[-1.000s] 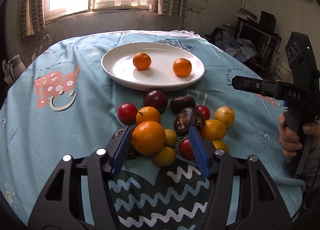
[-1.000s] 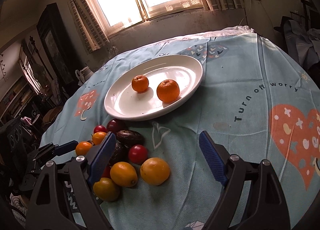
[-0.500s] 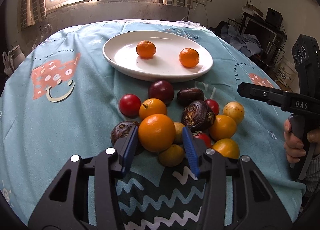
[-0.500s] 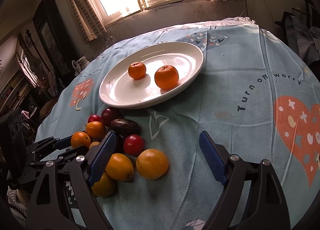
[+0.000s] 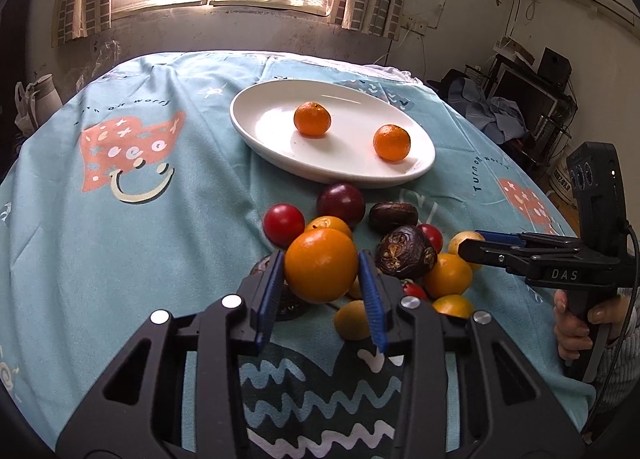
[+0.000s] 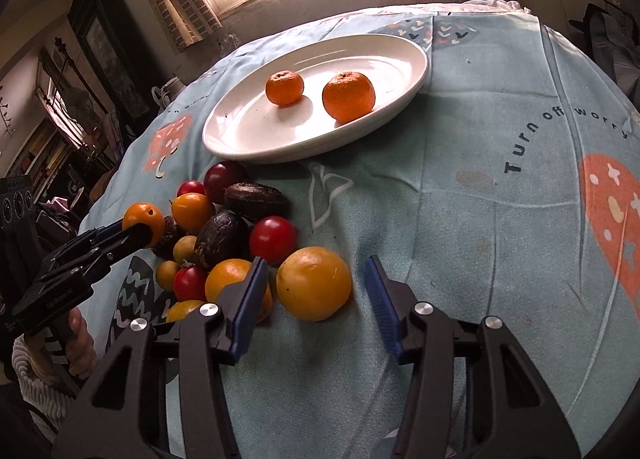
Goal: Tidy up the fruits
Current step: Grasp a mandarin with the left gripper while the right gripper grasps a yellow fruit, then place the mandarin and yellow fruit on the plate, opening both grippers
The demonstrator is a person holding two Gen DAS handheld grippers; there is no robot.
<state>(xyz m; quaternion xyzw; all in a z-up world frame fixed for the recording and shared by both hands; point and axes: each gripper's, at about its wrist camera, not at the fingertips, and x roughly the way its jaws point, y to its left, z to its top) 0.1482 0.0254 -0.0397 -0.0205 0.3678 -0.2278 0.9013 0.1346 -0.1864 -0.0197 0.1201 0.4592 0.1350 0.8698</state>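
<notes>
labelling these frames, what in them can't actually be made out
- Dark fruit, left wrist view: mostly behind the left gripper finger and the orange it clamps; kind unclear.
- Yellow-orange fruit, right wrist view: behind the right gripper's left finger; only its top shows.
- Whether the clamped orange is off the tablecloth: its underside is hidden in both views.

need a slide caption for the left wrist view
Left claw shut on an orange above the fruit pile; two tangerines on the white plate.
</notes>
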